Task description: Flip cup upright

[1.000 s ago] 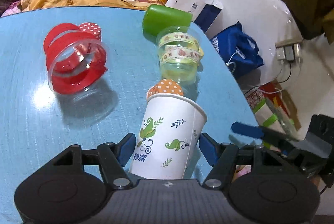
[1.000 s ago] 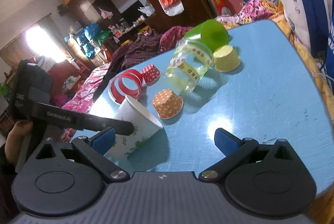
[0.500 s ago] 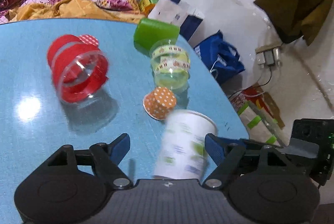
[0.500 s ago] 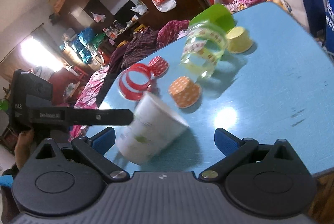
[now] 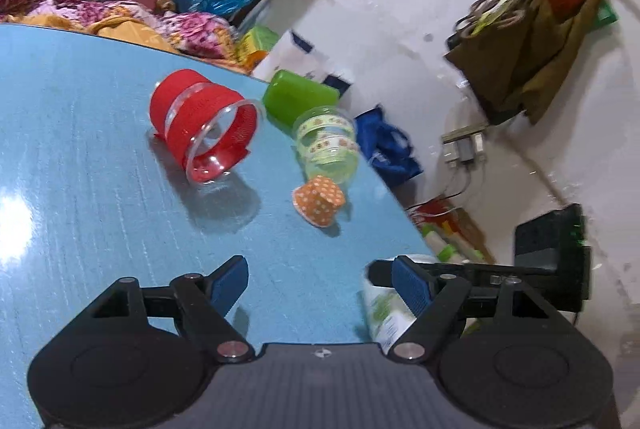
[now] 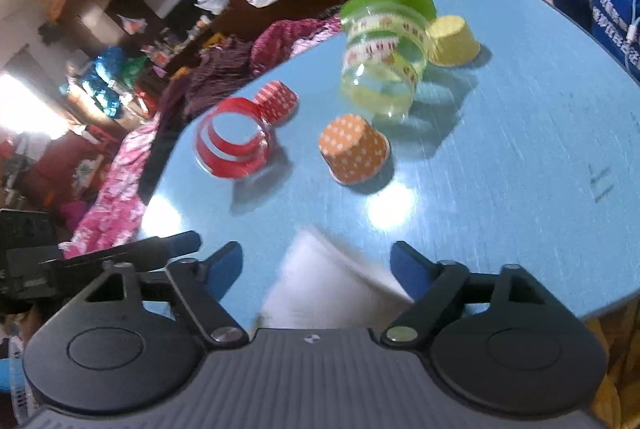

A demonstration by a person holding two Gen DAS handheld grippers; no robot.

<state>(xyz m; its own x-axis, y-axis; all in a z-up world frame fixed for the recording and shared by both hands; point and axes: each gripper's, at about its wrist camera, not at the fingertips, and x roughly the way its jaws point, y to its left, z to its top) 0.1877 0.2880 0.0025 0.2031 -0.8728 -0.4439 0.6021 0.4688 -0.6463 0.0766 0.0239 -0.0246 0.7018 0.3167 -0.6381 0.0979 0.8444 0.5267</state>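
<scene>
Left gripper jaws apart over blue table; white cup, blurred, behind its right finger.

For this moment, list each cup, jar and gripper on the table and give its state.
white paper cup: between right gripper's open jaws, blurred, orientation unclear
right gripper: open
left gripper: open, holding nothing
orange dotted cup: upside down
yellow cup: upside down
red dotted cup: upside down
red-striped clear cup: on its side
ribbon-wrapped jar: tipped over
green cup: on its side

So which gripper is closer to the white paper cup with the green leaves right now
Right. The white paper cup with green leaves sits between the open right gripper, blurred. The open left gripper is beside it, the cup outside its right finger.
</scene>
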